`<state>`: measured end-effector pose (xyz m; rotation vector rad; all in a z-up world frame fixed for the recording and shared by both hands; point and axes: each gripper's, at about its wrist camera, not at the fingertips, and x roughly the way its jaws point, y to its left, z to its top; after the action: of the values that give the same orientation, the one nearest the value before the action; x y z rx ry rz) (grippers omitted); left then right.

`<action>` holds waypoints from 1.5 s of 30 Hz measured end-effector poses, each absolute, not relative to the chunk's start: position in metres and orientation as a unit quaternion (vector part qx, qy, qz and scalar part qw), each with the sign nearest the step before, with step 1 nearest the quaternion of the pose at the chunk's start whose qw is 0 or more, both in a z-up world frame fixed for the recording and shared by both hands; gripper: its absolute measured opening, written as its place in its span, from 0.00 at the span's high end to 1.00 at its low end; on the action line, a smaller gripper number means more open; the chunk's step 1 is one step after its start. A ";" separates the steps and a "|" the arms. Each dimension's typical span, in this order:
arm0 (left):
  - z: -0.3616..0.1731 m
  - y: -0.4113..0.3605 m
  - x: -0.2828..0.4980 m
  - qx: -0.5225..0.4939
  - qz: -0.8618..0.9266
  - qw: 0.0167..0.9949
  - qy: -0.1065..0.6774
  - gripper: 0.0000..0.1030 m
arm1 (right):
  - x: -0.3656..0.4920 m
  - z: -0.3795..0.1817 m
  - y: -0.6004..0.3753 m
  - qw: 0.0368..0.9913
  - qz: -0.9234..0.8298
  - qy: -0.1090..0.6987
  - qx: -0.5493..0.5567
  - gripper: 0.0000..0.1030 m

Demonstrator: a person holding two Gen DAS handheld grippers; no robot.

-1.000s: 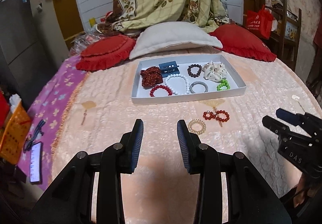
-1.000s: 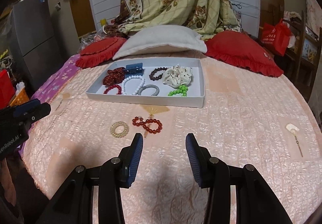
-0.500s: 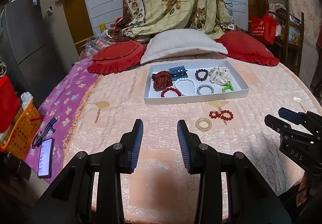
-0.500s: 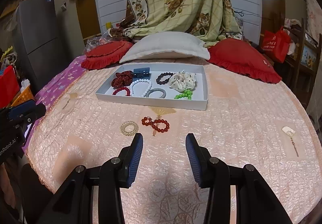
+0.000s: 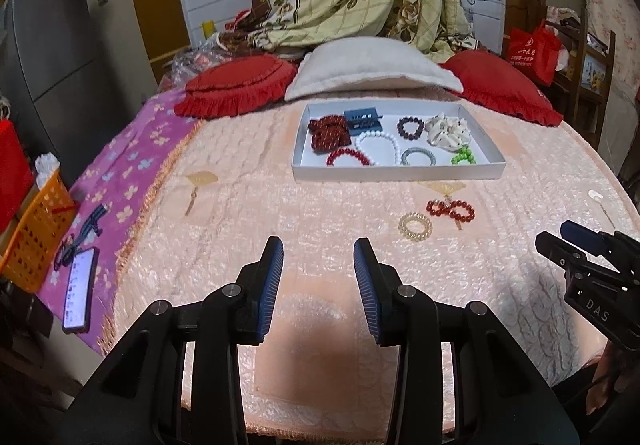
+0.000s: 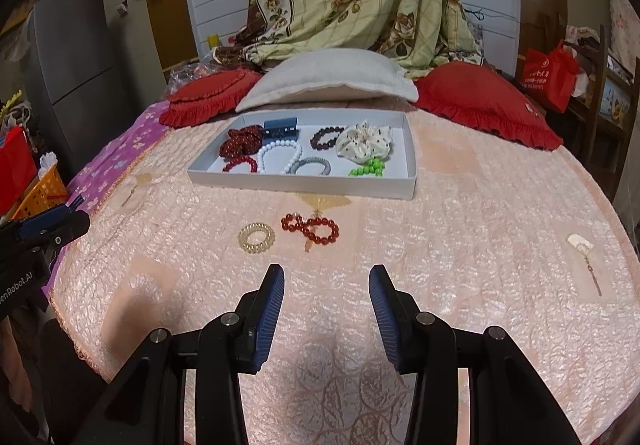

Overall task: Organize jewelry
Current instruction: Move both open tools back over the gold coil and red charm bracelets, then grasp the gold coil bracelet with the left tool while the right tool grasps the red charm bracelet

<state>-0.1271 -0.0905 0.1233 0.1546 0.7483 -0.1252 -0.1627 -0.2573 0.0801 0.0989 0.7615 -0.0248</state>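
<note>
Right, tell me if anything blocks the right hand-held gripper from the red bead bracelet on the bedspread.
Nothing visible does. Only bare bedspread lies between the open right hand-held gripper and the red bead bracelet. The gold coil ring sits apart, to its left.

Bare bedspread [image 6: 460, 229] lies right of the red bracelet [image 6: 310, 228], seemingly unobstructed.

A bed [image 6: 460, 245] in a peach quilted cover carries a white tray [image 6: 304, 187] well ahead of both tongs. Nearer them lie a gold coil ring [image 6: 256, 238] and a red bead bracelet [image 6: 312, 228], just apart. Three pillows [image 6: 328, 79] sit beyond the tray.
</note>
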 end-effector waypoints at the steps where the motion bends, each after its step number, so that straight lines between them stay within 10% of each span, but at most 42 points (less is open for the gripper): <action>1: 0.121 -0.089 -0.126 0.074 -0.061 0.925 0.368 0.65 | -0.162 0.078 -0.256 0.926 -0.012 0.374 0.048 0.59; 27: 0.066 -0.046 -0.068 0.003 -0.056 0.893 0.447 0.65 | -0.114 0.043 -0.264 0.912 -0.014 0.405 0.057 0.59; 45: 0.032 -0.155 0.002 0.040 -0.223 0.848 0.479 0.65 | -0.037 0.011 -0.274 0.899 0.020 0.436 0.042 0.64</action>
<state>0.0023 -0.1551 0.0325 0.0841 1.0095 -0.4698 -0.0366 -0.2738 0.0108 0.0876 0.9034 0.0410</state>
